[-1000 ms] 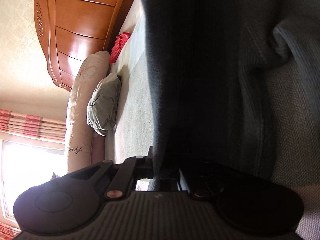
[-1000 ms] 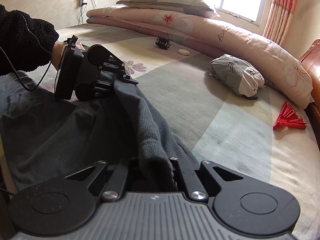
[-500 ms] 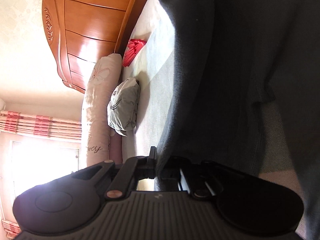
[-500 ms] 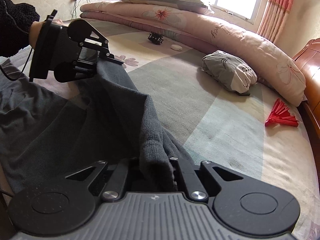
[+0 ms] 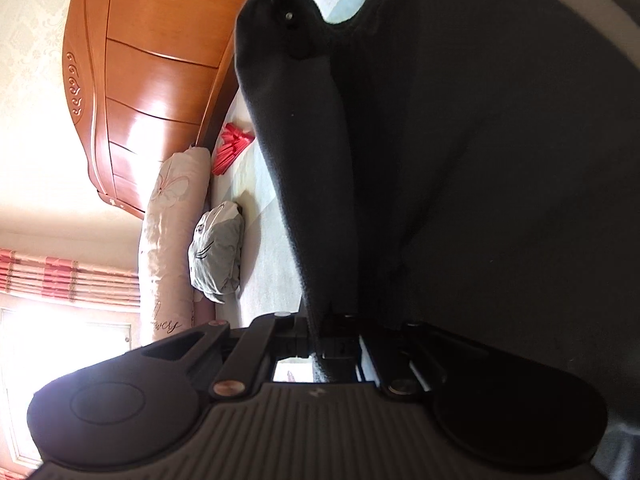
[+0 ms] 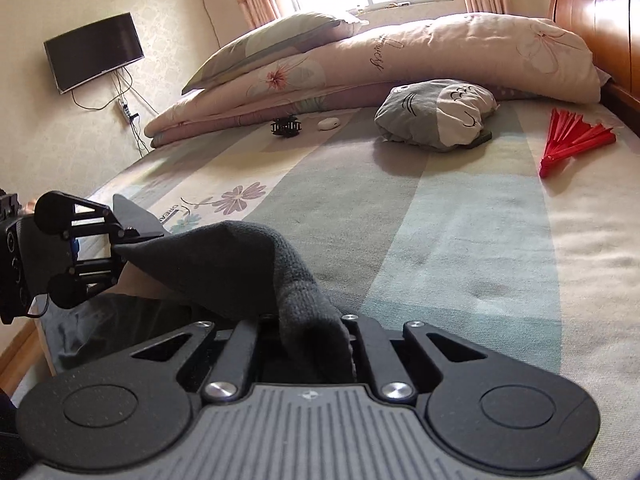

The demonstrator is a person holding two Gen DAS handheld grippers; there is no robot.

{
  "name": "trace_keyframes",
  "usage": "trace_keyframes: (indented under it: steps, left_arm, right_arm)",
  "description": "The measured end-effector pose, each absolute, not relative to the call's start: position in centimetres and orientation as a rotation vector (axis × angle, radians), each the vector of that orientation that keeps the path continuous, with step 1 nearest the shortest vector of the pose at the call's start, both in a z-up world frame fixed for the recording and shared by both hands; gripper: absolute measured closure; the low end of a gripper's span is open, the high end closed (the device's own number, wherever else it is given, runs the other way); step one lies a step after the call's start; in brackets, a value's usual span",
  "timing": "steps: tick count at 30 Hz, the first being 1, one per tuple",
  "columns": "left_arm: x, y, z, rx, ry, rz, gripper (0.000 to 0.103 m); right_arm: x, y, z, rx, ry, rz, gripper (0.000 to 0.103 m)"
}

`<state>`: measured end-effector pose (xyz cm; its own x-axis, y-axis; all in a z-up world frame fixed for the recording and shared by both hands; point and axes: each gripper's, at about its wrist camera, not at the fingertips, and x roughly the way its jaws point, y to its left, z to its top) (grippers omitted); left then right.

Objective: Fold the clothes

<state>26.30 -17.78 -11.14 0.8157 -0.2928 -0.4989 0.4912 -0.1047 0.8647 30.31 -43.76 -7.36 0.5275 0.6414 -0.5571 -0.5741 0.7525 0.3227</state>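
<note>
A dark grey knit garment (image 6: 224, 264) hangs stretched between my two grippers above the bed sheet (image 6: 460, 240). At the bottom of the right wrist view, my right gripper (image 6: 310, 332) is shut on a bunched fold of it. My left gripper (image 6: 120, 248) is at the left edge, shut on the other end of the same edge. In the left wrist view the garment (image 5: 480, 160) fills the right side. The left gripper (image 5: 320, 332) pinches its edge there, and the right gripper (image 5: 282, 0) shows at the top, clamped on the cloth. The rest of the garment lies below, in shadow.
A rolled floral quilt (image 6: 440, 52) and a pillow (image 6: 272, 36) lie along the far side under the window. A grey plush cushion (image 6: 436, 116), a red folding fan (image 6: 572, 140), a black hair clip (image 6: 286, 126) and a small white object (image 6: 329, 123) lie on the sheet. The wooden headboard (image 6: 600, 20) stands at the right.
Both grippers have kept their hold and lifted the garment's edge off the bed. The left gripper has moved away to the left, and the right view has rolled and shifted.
</note>
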Motion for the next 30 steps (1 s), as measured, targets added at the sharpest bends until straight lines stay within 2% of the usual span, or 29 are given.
trace_keyframes:
  steps: [12,14,16,18,23,25,30]
  left_arm:
    - [24.9,-19.5,-11.4,1.49,0.19,-0.792,0.103]
    - [24.9,-19.2,-11.5,1.458,0.222,-0.801,0.103]
    - [25.5,-19.5,-11.7,1.441,0.243,-0.806,0.103]
    - [26.1,-19.5,-11.9,1.425,0.262,-0.812,0.103]
    - [26.3,-19.2,-12.3,1.408,0.274,-0.812,0.103]
    - [24.0,-16.6,-12.8,1.398,0.276,-0.808,0.103]
    - [20.3,-18.2,-12.8,1.395,0.269,-0.807,0.103]
  right_arm:
    - [29.5,-45.4,-8.8,0.11,0.792,0.781,0.091]
    - [29.2,-45.4,-9.3,0.101,0.824,0.778,0.082]
    - [28.6,-45.3,-9.8,0.073,0.851,0.76,0.065]
    - [27.8,-45.1,-10.2,0.03,0.871,0.731,0.053]
    - [25.2,-45.8,-9.6,-0.006,0.867,0.687,0.042]
    - [24.0,-46.4,-9.0,-0.008,0.852,0.658,0.036]
    - [20.5,-48.2,-8.1,0.112,0.824,0.481,0.029]
